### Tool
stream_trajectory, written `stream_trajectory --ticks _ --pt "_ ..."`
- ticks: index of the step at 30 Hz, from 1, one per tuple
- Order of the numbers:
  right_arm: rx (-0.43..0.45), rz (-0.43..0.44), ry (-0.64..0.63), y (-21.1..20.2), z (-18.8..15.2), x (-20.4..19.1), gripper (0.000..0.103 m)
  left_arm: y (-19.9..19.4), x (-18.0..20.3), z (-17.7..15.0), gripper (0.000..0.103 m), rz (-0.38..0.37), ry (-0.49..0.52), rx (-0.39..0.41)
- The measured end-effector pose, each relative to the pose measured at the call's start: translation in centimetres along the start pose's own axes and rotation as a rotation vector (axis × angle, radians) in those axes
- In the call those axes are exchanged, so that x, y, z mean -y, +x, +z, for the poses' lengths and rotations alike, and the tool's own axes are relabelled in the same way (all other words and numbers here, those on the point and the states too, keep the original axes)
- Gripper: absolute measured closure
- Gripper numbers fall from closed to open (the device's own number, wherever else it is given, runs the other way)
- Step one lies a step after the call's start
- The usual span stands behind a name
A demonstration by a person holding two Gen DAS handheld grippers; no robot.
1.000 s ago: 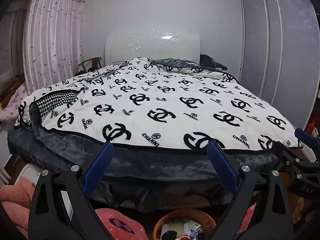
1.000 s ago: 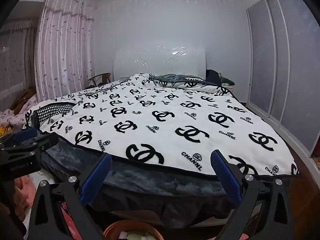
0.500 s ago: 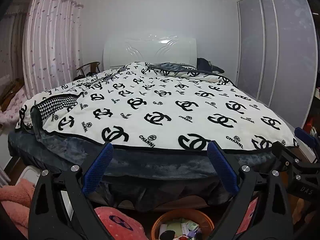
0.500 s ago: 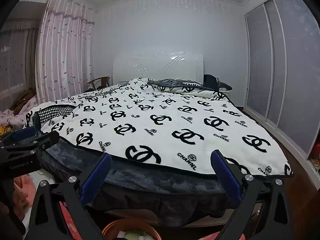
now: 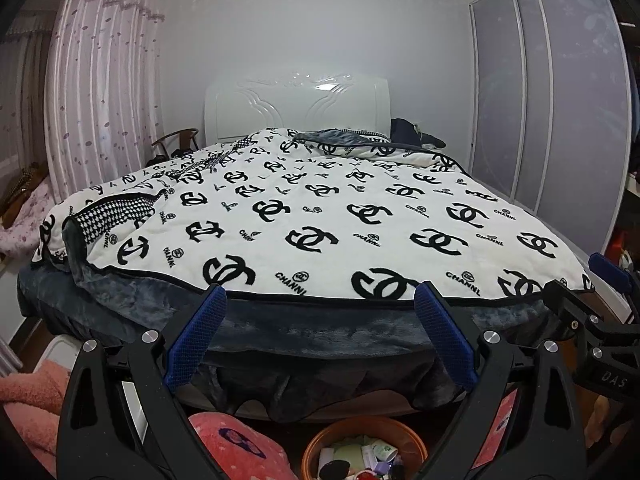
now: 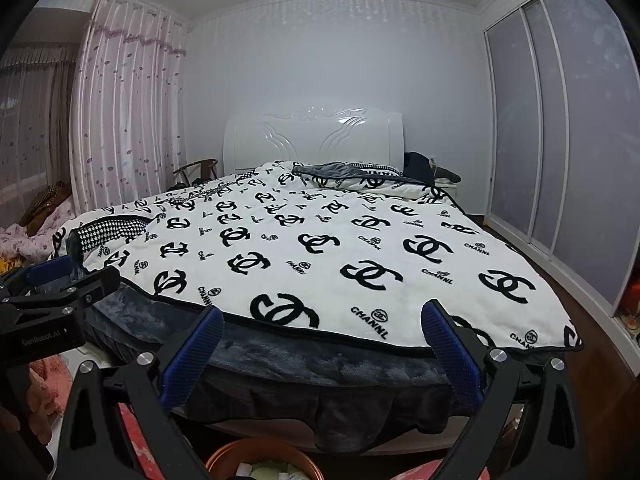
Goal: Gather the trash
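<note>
An orange waste basket point(image 5: 312, 446) with several scraps of trash in it stands on the floor at the foot of the bed, below both grippers; its rim also shows in the right wrist view point(image 6: 224, 456). My left gripper point(image 5: 320, 300) is open and empty, held above the basket and facing the bed. My right gripper point(image 6: 322, 320) is open and empty beside it. The right gripper shows at the right edge of the left wrist view point(image 5: 600, 320), the left gripper at the left edge of the right wrist view point(image 6: 52, 300).
A large bed with a white logo-print blanket point(image 5: 320, 208) fills the view, with a white headboard point(image 5: 296, 104) behind. Pink curtains point(image 5: 100, 80) hang at left, sliding wardrobe doors point(image 5: 560, 100) at right. Pink cushions point(image 5: 236, 448) lie on the floor by the basket.
Both grippers have tilted and risen slightly, so the bed sits lower in view and more of the wall and ceiling shows. Both stay open and empty.
</note>
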State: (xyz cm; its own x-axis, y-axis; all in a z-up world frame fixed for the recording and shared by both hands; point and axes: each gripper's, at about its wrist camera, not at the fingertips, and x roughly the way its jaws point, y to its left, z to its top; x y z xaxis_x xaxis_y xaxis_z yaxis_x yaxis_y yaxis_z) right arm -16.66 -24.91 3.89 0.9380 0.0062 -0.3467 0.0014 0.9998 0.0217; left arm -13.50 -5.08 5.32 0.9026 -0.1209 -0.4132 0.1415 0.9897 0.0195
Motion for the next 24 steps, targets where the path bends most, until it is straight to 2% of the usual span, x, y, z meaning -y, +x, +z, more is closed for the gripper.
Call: stream_trajectory --ticks 24 --pt "0.000 -0.002 -0.007 -0.79 -0.16 -0.12 0.006 -1.01 0.71 -0.22 0.011 -0.005 0.000 0.004"
